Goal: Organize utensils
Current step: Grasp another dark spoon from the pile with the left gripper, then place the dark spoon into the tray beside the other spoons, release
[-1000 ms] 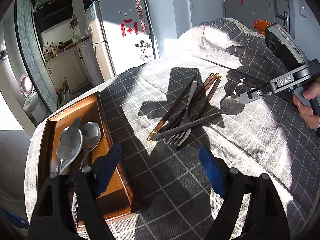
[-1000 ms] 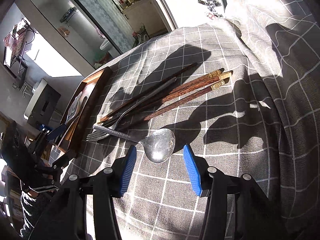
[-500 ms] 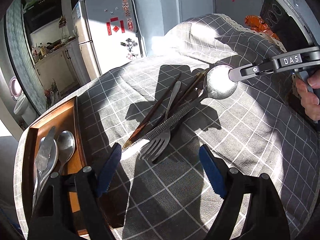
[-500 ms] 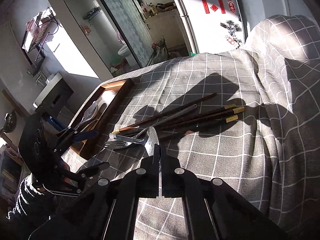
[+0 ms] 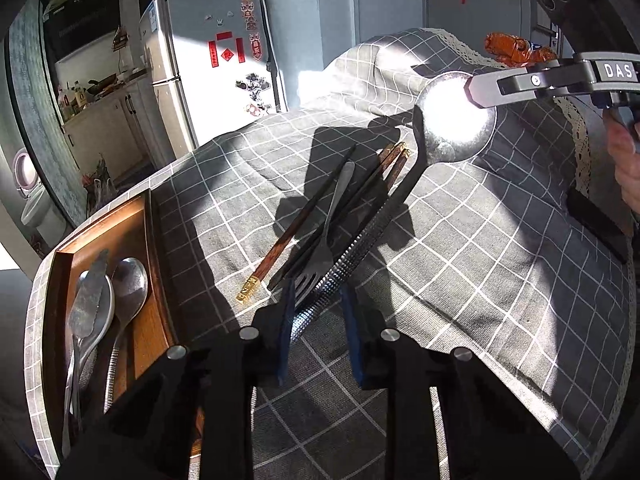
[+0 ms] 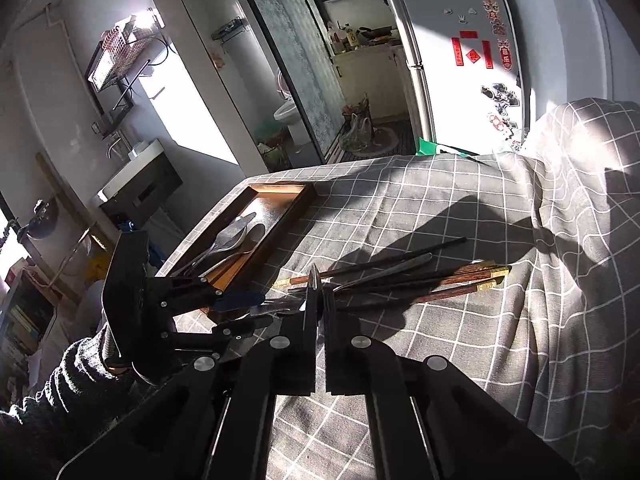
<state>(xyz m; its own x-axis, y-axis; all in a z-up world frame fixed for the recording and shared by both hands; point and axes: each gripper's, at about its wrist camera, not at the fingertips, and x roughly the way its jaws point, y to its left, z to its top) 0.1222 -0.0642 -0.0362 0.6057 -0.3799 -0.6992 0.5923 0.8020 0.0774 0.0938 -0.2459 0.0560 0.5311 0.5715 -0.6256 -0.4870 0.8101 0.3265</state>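
Observation:
A steel spoon hangs tilted above the grey checked cloth. Its bright bowl (image 5: 452, 120) is up at the right, and my right gripper (image 5: 478, 88) is shut on it. In the right wrist view the bowl (image 6: 314, 280) shows edge-on between the fingers of the right gripper (image 6: 320, 300). The spoon's textured handle (image 5: 360, 240) slopes down to my left gripper (image 5: 316, 294). Its blue pads flank the handle's end and are closing, still slightly apart from it. A fork (image 5: 324, 240) and dark wooden chopsticks (image 5: 288, 236) lie on the cloth under the handle.
A wooden tray (image 5: 154, 240) at the left table edge holds two spoons (image 5: 128, 280) and a knife (image 5: 90, 296). A dark flat object (image 5: 596, 220) lies at the right, and an orange packet (image 5: 512, 48) sits on raised cloth behind. A fridge (image 5: 208, 64) stands beyond the table.
My right gripper shut on the spoon's bowl and lifted it, rolling the bowl upright. The left gripper's jaws narrowed around the end of the spoon's handle.

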